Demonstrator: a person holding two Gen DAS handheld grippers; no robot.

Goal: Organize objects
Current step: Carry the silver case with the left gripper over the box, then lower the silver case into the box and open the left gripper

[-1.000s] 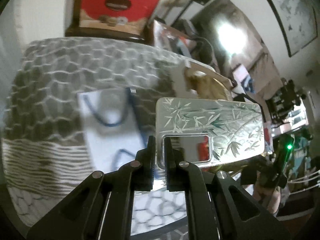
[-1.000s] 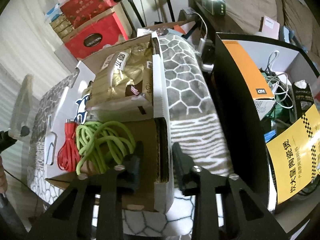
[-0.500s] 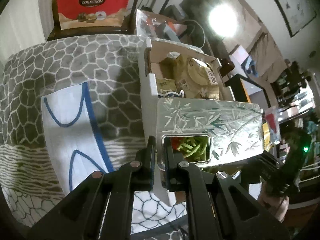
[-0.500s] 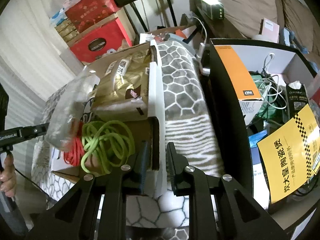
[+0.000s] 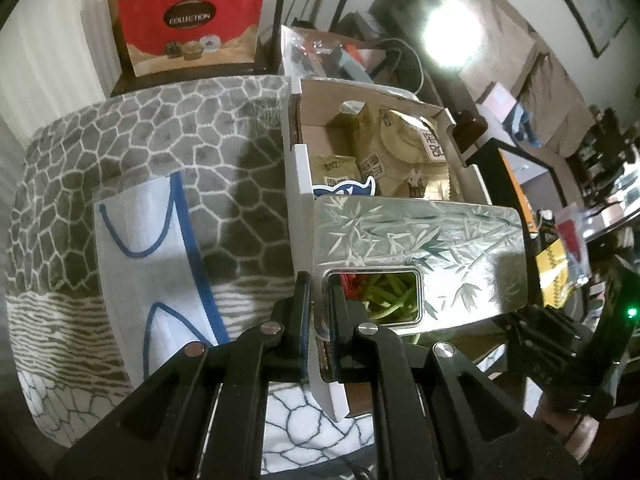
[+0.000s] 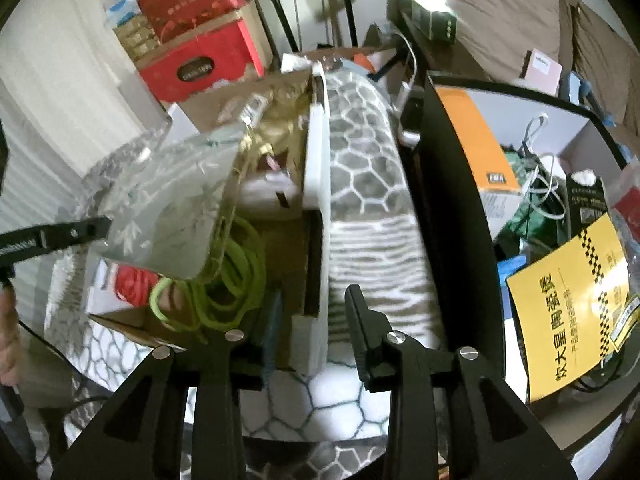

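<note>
My left gripper point(image 5: 318, 304) is shut on the corner of a silvery pouch point(image 5: 416, 240) printed with bamboo leaves, beside its clear window. The pouch point(image 6: 168, 208) hangs tilted over the near end of an open cardboard box point(image 5: 296, 160). Inside the box lie a green cord point(image 6: 236, 276), a red cord point(image 6: 134, 284) and gold packets point(image 5: 400, 148). My right gripper point(image 6: 314, 316) stands astride the box's right wall point(image 6: 318, 184). One finger is inside the box and one outside. A sliver of blanket shows between the outer pad and the wall.
A white bag with blue handles point(image 5: 152, 272) lies on the grey honeycomb blanket point(image 5: 160, 140), left of the box. A red paper bag point(image 5: 192, 28) stands behind. To the right are a black-edged bin point(image 6: 428, 184) with an orange box point(image 6: 476, 148), cables and a yellow sign point(image 6: 576, 304).
My left gripper carried the pouch rightward, from above the white bag to over the box's near end. My right gripper's jaws narrowed about the box wall, then stand a little wider now.
</note>
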